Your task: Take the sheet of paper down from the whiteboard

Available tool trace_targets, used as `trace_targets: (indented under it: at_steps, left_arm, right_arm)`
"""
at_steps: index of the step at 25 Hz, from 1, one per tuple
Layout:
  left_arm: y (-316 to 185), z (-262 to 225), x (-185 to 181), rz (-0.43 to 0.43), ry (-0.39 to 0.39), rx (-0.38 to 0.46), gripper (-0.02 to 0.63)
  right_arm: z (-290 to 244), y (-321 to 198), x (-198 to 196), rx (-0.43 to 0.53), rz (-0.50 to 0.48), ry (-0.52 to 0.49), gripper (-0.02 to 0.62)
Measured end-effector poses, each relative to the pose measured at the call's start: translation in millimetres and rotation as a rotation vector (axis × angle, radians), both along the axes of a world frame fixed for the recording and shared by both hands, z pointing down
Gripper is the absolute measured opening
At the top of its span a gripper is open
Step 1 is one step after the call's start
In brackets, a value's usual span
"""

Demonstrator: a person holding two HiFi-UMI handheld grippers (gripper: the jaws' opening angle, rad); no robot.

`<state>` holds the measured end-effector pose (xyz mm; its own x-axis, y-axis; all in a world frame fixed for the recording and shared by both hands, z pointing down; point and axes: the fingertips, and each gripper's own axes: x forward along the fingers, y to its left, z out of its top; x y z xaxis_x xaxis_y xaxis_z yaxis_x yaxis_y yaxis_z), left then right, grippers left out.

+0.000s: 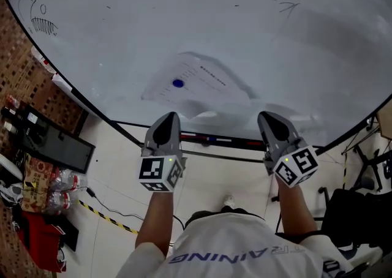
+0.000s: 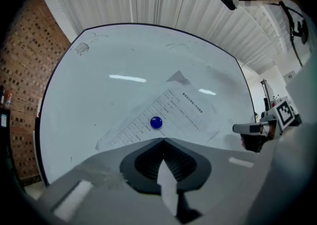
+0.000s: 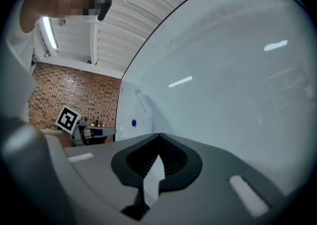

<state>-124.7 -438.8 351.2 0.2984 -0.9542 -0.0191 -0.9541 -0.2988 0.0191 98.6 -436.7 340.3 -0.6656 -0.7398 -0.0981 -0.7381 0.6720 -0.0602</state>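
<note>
Both grippers are clenched on nothing. The left gripper (image 1: 167,117) points at the board just below the blue magnet (image 1: 178,83). The right gripper (image 1: 270,117) sits well to the magnet's right, about at the paper's far corner, probably ready to catch it. That magnet pins the sheet of paper (image 1: 205,81) to the whiteboard (image 1: 184,13) near the sheet's middle, so the corner above the magnet lifts free. In the left gripper view the sheet hangs askew. Its long axis slants from below-left of the magnet to above-right, with the printed heading at the upper-right end.
</note>
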Motion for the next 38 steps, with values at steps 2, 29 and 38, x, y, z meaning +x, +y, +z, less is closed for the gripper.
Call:
trace_targets:
  at_steps: [2,29,38]
  left_arm:
    - [-7,-6,4,0.003,-0.012,0.011,0.005]
    - [-74,-33,3,-0.024,-0.19,0.035,0.164]
    - [-72,-28,5,-0.016,-0.169,0.01,0.13]
  right_arm:
    - [-3,-7,1,0.001,-0.01,-0.008,0.008]
    - [-18,-21,-9,0.03,0.021,-0.024,0.006]
    - [-19,-23,-7,0.033,0.029,-0.038,0.006]
